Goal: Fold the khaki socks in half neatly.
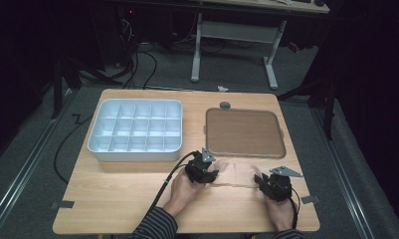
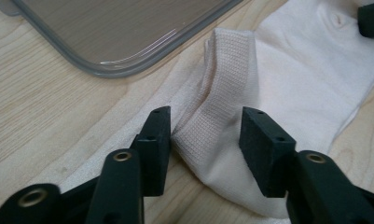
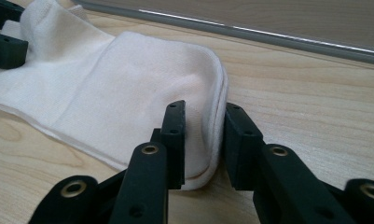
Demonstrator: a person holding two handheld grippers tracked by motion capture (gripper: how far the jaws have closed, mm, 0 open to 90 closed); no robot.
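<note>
A cream sock (image 1: 235, 174) lies flat on the wooden table (image 1: 112, 199) near its front edge, between both grippers. In the left gripper view, my left gripper (image 2: 205, 133) straddles the ribbed cuff (image 2: 222, 84), which arches up between the pads; one pad (image 2: 156, 135) touches the fold and a gap remains at the other. In the right gripper view, my right gripper (image 3: 203, 137) stands around the sock's toe end (image 3: 128, 79), its pads spaced apart beside the seam edge. In the high view, the left gripper (image 1: 213, 175) and right gripper (image 1: 259, 180) face each other.
A white compartment box (image 1: 135, 153) stands at the back left. A brown flat tray (image 1: 244, 132) with a grey rim (image 2: 128, 67) (image 3: 268, 35) lies just behind the sock. A small grey disc (image 1: 225, 105) sits behind that tray. Hands and a striped sleeve enter from the front.
</note>
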